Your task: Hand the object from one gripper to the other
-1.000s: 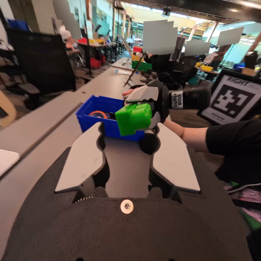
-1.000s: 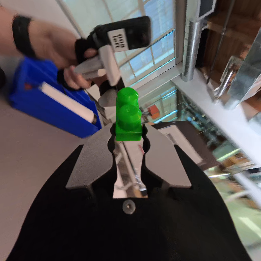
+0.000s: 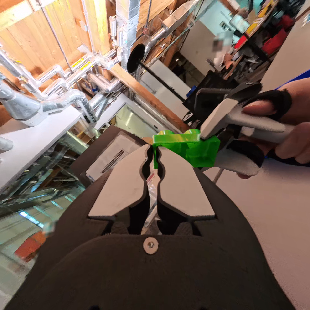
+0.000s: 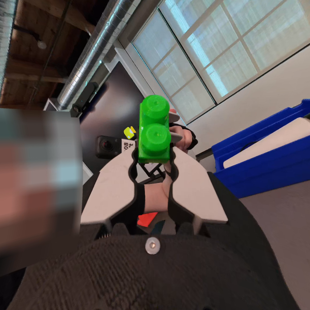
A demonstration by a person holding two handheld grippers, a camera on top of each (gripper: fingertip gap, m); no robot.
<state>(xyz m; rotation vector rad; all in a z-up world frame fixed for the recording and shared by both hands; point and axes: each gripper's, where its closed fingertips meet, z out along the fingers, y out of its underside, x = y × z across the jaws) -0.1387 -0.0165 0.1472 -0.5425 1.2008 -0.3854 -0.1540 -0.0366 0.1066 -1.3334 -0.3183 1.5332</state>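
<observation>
A bright green two-stud brick (image 3: 192, 147) is held in the air between both grippers. My left gripper (image 3: 155, 151) is shut, its fingertips pinching a thin side wall at the brick's left end. My right gripper (image 3: 211, 147) comes in from the right, clamped on the brick's other end. In the right wrist view, my right gripper (image 4: 153, 159) is shut on the base of the brick (image 4: 154, 130), studs facing the camera. The left gripper's fingers (image 4: 175, 117) show just behind the brick, mostly hidden by it.
A blue bin (image 4: 260, 167) holding a white roll stands on the grey table (image 4: 276, 218) to the right. The table (image 3: 251, 218) lies below the grippers. A person's hand (image 3: 293, 142) holds the right gripper. Pipes and ducts run overhead. My right fingertips sit around 5 cm from my left ones.
My left gripper was open a little short of the brick; it has moved in and shut on the brick's wall. Both grippers have rotated. The right gripper still holds the brick.
</observation>
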